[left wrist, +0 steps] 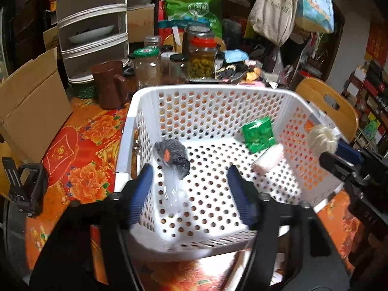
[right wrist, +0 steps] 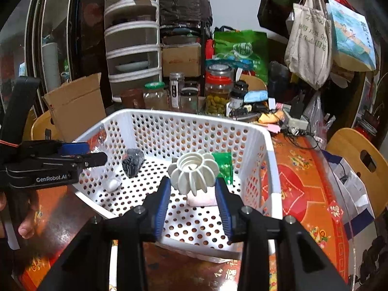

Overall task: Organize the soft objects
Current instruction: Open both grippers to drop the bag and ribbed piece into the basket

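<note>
A white perforated basket [left wrist: 135,111] [right wrist: 269,150] stands on the table. Inside lie a grey knitted item with an orange tag in a clear bag [left wrist: 173,156] [right wrist: 133,163], a green packet [left wrist: 259,133] [right wrist: 224,167] and a white-pink roll [left wrist: 268,158] [right wrist: 202,198]. My left gripper [left wrist: 189,184] is open and empty above the basket's near part; it also shows in the right wrist view [right wrist: 95,156]. My right gripper [right wrist: 192,195] is shut on a white ribbed soft ball [right wrist: 194,171] [left wrist: 322,138], held over the basket's right side.
Behind the basket stand several glass jars [left wrist: 201,60], a brown mug [left wrist: 110,84], a stacked drawer unit [left wrist: 93,29] and a cardboard box [left wrist: 31,106]. Bags [right wrist: 310,43] hang at the right. Wooden chairs [right wrist: 359,160] sit beside the flowered tablecloth [left wrist: 82,160].
</note>
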Motion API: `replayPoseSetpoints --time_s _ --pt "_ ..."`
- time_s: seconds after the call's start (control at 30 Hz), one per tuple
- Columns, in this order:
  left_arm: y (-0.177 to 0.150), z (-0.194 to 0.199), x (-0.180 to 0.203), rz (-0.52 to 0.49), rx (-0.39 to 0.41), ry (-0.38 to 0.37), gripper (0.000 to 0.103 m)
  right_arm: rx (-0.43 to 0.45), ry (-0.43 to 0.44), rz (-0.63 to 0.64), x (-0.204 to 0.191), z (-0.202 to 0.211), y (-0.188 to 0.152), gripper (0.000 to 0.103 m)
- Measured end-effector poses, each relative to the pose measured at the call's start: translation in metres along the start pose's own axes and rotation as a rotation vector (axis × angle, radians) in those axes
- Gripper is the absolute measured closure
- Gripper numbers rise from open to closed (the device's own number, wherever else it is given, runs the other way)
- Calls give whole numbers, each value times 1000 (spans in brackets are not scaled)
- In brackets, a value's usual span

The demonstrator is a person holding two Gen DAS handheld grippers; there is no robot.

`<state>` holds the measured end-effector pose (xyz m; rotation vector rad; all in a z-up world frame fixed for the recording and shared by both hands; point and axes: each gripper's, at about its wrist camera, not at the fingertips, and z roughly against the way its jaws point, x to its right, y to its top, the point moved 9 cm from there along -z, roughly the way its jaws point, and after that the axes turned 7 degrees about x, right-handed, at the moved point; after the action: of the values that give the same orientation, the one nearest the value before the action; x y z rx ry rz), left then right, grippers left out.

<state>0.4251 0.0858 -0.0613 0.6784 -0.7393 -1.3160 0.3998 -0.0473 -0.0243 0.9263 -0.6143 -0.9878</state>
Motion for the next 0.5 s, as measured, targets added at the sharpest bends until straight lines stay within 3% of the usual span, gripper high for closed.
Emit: replayPoseSetpoints --time_s 0.03,0.1,0.23,0.3,0.37,0.5 --pt "2 4 0 -3 17 11 23 1 -8 2 0 2 1 59" --pt "6 13 1 -16 38 20 16 9 -25 5 1 7 3 37" --pt "7 45 4 -71 65 38 16 45 -8 -54 5 36 7 36" --pt "1 69 4 -106 76 63 13 65 2 -108 10 61 1 27" --pt "-17 97 8 -116 82 55 1 56 18 -165 10 83 -18 20" --pt "-76 121 27 -147 24 0 0 -21 68 -211 -9 106 -82 19"
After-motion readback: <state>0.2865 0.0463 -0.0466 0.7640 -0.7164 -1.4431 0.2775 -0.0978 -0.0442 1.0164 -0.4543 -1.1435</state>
